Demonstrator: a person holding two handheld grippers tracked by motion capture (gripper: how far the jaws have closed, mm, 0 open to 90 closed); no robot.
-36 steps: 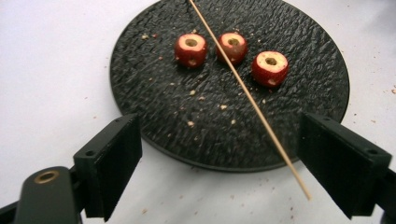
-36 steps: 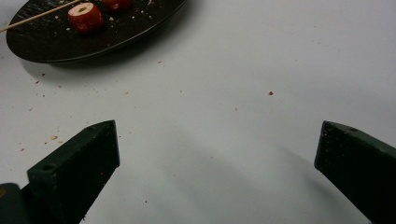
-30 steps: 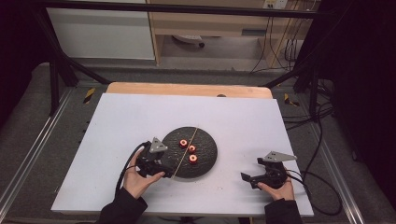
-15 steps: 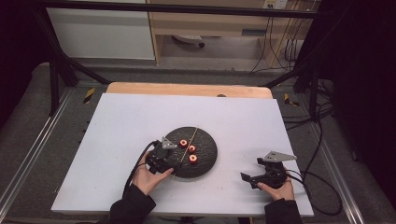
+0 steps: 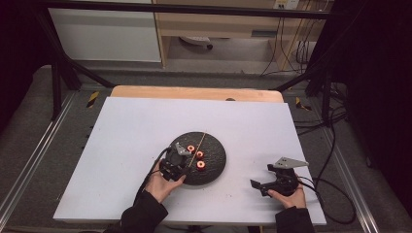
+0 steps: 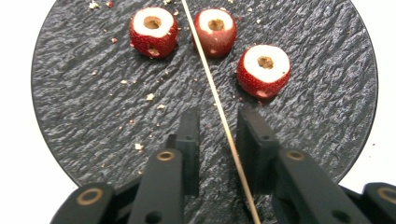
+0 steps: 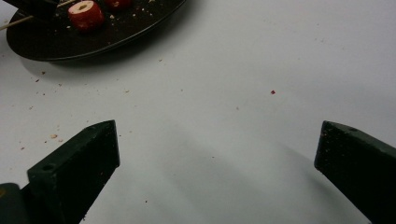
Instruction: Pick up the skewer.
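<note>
One round black slate plate (image 5: 214,167) sits on the white worktop (image 5: 126,131), carrying three cored red fruit pieces (image 6: 264,70) and one thin wooden skewer (image 6: 219,112) laid across it. Loose crumbs (image 6: 149,97) dot the slate. The left tool (image 6: 217,125) hangs over the plate's near edge, its jaws just closing, the skewer between them, not yet pinched. The right tool (image 7: 217,149) rests released, well apart from the plate.
</note>
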